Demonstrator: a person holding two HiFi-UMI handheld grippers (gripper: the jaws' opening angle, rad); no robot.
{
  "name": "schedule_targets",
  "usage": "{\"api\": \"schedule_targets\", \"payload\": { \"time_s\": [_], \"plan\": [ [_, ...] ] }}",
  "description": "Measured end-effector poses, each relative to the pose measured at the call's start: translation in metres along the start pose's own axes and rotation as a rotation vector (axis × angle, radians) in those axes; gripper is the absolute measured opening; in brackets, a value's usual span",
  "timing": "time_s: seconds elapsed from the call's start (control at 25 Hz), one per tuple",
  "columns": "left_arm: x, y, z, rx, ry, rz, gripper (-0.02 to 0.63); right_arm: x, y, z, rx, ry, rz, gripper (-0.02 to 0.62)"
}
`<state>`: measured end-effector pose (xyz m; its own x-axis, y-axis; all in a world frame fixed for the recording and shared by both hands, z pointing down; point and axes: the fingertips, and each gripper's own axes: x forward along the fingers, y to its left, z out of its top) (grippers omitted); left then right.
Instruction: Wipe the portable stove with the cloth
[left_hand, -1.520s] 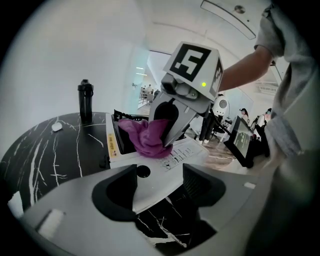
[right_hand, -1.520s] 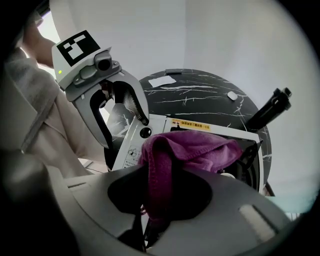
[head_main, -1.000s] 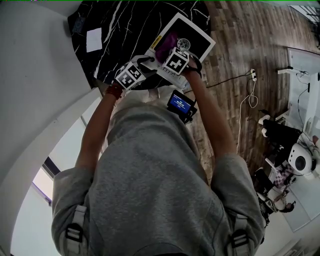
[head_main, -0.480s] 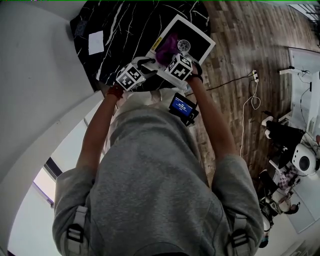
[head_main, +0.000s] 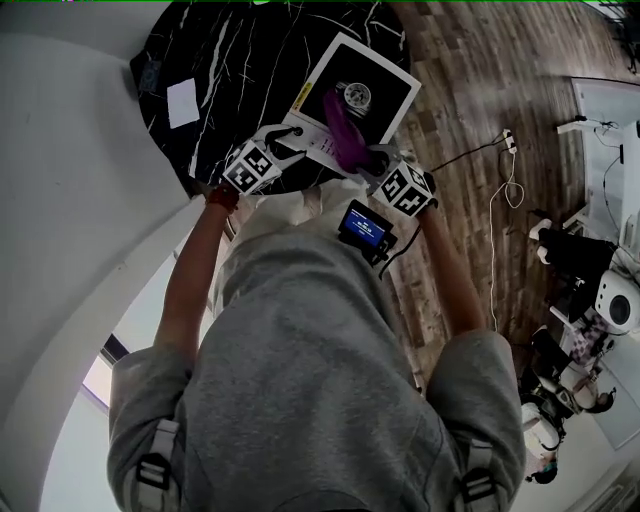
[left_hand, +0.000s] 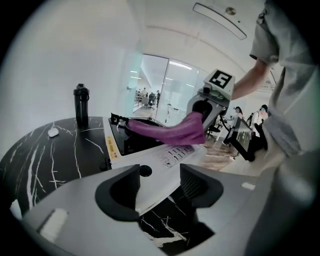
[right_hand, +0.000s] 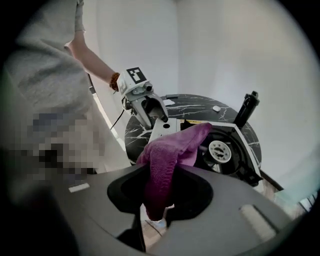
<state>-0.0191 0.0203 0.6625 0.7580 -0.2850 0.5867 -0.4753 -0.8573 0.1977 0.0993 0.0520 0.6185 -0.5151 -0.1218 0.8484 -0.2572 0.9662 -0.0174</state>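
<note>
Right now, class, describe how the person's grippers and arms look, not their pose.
Each gripper, left and right, has a grey body, two black jaws and a cube with black-and-white square markers. The left's jaws are closing, the stove's edge between them. The person wears a grey short-sleeved top and a reddish bead bracelet on the left wrist.

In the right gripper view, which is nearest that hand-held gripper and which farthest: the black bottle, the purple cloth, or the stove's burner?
1. Purple cloth: clamped between the jaws.
2. Burner: right of centre, on the stove.
3. Black bottle: upper right, at the table's far edge.
</note>
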Motion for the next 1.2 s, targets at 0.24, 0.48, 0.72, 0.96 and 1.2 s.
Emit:
{"api": "schedule_targets", "payload": {
  "time_s": [0.24,0.48,0.72,0.96,1.2],
  "plan": [
    [0.002,0.002,-0.004,-0.012,-0.006,-0.039,0.247,0.006,0.014,-0.028,0.012,0.043,-0.003,0.109],
    [0.000,-0.001,-0.003,0.010,-0.009,-0.066,0.247,0.024,0.020,-0.033,-0.031,0.088,0.010,0.109],
    [-0.001,-0.001,-0.003,0.004,-0.015,-0.067,0.247,0.035,0.018,-0.032,-0.019,0.125,0.022,0.107],
    [-0.001,-0.005,-0.004,0.003,-0.013,-0.099,0.247,0.036,0.018,-0.032,0.017,0.168,0.036,0.106],
    [-0.002,-0.009,-0.006,0.019,-0.020,-0.108,0.247,0.037,0.017,-0.030,0.038,0.192,0.040,0.106]
  ]
}}
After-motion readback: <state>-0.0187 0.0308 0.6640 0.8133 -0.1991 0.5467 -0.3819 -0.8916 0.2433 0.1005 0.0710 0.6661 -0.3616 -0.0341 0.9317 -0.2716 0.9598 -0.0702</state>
